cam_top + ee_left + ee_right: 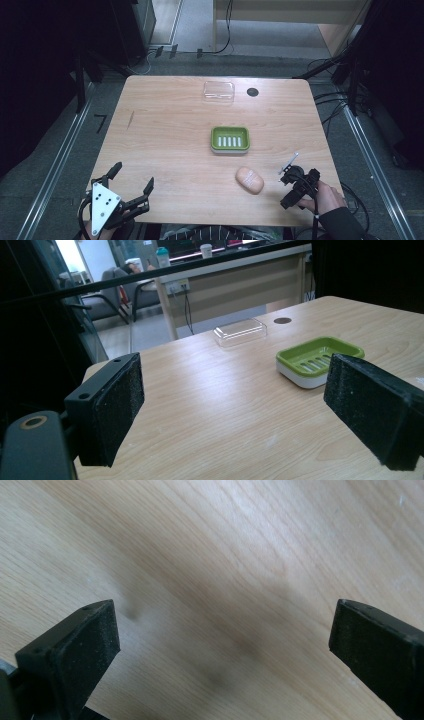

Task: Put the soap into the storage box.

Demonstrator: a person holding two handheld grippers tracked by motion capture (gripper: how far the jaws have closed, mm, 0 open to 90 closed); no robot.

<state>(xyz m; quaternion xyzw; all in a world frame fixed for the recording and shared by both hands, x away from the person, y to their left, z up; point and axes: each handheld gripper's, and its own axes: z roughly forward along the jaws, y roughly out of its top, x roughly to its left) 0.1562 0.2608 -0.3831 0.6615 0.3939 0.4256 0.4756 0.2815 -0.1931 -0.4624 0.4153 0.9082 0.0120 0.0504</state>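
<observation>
Nearby, rounded peach soap bar [249,180], right gripper [295,186] open, left gripper [134,181] open.

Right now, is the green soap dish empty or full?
Empty: the soap dish shows bare slots, and the soap lies beside it.

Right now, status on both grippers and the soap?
Left gripper open, empty, near table edge. Right gripper open, empty, over bare table. Soap bar lies untouched beside right gripper, short of green soap dish. Nothing between.
</observation>
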